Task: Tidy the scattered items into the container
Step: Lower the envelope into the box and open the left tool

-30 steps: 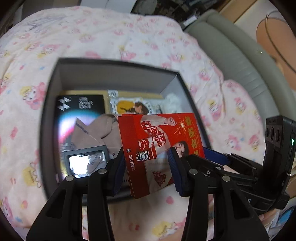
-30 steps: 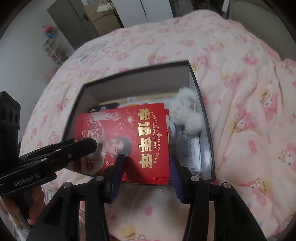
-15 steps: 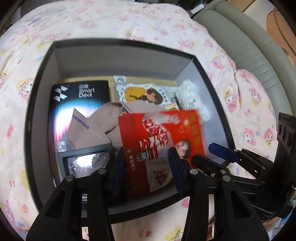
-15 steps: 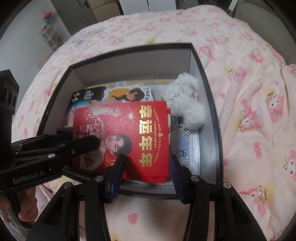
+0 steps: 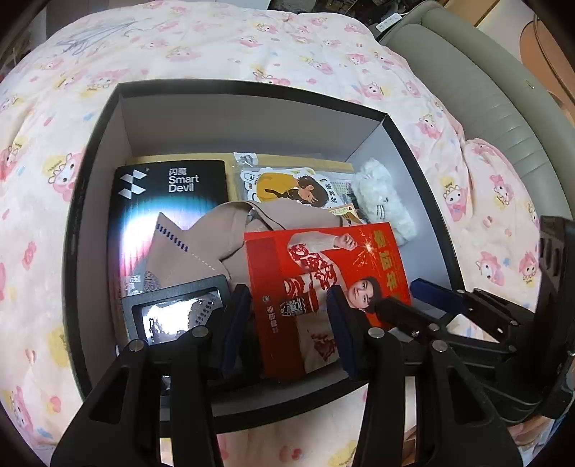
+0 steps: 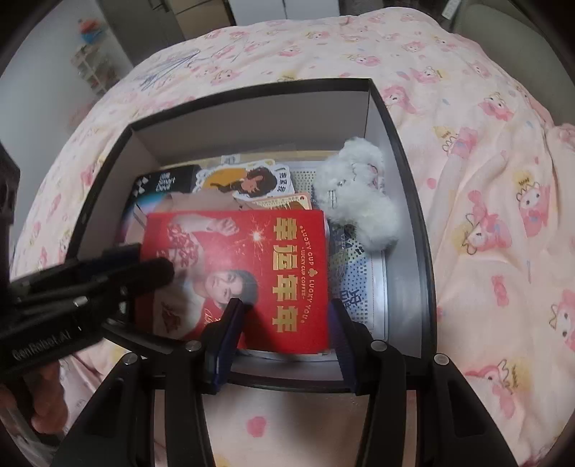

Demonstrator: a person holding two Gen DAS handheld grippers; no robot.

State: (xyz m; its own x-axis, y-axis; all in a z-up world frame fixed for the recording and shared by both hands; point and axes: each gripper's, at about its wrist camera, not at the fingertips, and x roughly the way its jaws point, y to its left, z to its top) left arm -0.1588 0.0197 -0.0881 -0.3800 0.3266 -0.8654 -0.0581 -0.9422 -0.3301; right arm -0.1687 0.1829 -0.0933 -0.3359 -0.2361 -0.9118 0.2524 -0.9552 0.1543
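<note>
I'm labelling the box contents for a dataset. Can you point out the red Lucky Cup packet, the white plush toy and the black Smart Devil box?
red Lucky Cup packet (image 6: 287, 273): right wrist view, on the gold lettering.
white plush toy (image 6: 359, 194): right wrist view, on its furry body.
black Smart Devil box (image 5: 172, 186): left wrist view, near the white logo text.

Pink cartoon-print quilt (image 5: 251, 46) over a bed, grey padded headboard (image 5: 496, 93), grey cabinets (image 6: 151, 25), white wall (image 6: 54, 43)
</note>
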